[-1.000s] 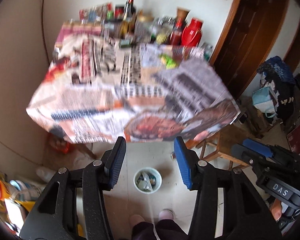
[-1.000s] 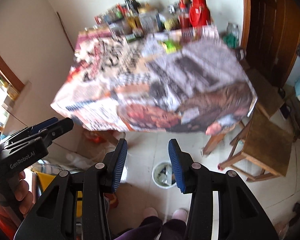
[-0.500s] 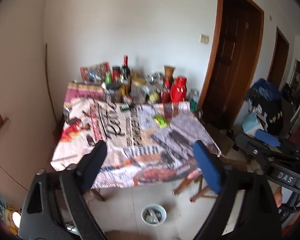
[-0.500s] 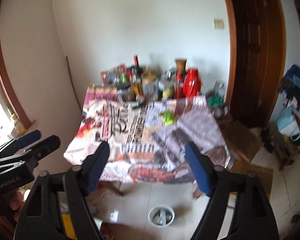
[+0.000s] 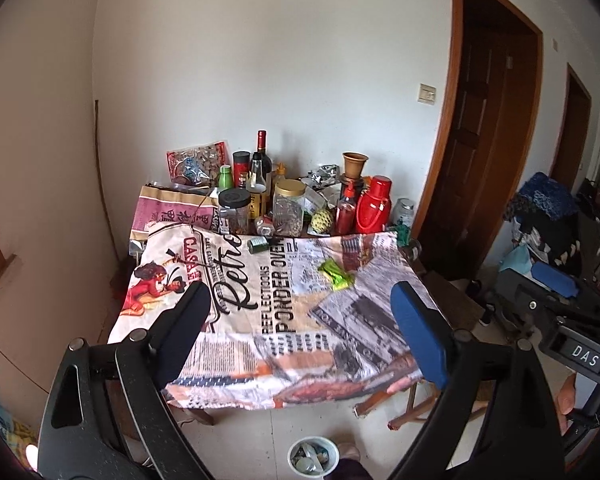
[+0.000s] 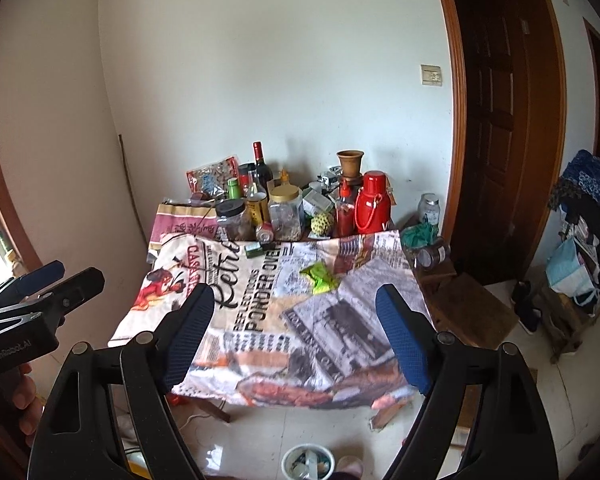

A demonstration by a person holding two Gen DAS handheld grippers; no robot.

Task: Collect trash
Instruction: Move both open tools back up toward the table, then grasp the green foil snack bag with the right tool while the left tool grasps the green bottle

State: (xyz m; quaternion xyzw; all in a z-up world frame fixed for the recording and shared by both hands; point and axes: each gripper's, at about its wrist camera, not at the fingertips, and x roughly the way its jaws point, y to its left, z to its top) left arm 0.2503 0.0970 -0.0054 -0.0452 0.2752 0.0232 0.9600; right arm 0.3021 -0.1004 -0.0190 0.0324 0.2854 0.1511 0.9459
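Both wrist views facing table

A printed cloth covers the table, bearing a green wrapper and crowded bottles.

Crumpled green wrapper lies on the tablecloth, seemingly flattened

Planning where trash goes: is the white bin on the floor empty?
Not empty: the round white bin holds pale scraps, visible through its open top.
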